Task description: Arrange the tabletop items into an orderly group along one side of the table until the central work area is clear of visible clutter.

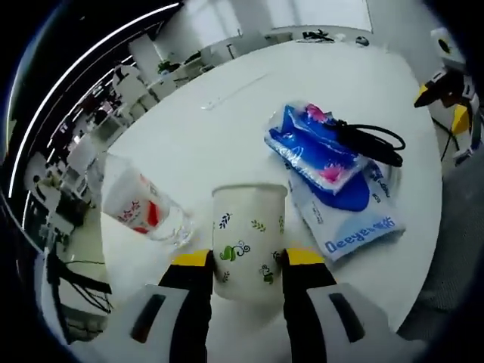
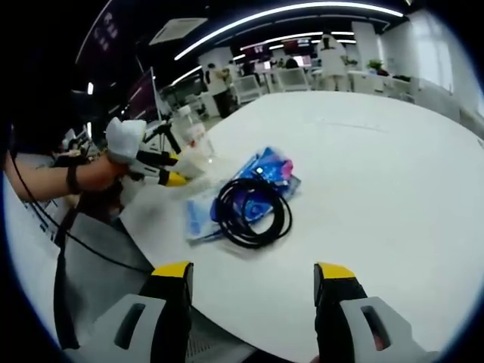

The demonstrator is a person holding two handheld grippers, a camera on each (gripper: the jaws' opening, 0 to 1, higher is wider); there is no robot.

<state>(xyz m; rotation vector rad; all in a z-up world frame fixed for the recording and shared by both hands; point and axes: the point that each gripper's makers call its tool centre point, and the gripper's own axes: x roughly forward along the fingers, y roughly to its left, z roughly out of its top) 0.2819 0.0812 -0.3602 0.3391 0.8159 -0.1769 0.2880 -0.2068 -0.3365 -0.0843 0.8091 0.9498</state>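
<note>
Between the yellow-tipped jaws of the left gripper [image 1: 248,261] stands a white paper cup with small leaf and swirl prints [image 1: 249,243], upright on the round white table [image 1: 219,136], both jaws closed against its sides. Just left of that gripper lies a clear plastic bottle with a red-and-white label [image 1: 142,208], tipped on its side, and ahead to its right sit blue tissue packs [image 1: 333,162] under a coiled black cable [image 1: 374,141]. Ahead of the right gripper [image 2: 253,274], whose jaws stand wide apart over the table's near edge, that cable rests on the packs.

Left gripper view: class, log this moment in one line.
left gripper shut on patterned cup | right gripper open | black cable on blue packets
</note>
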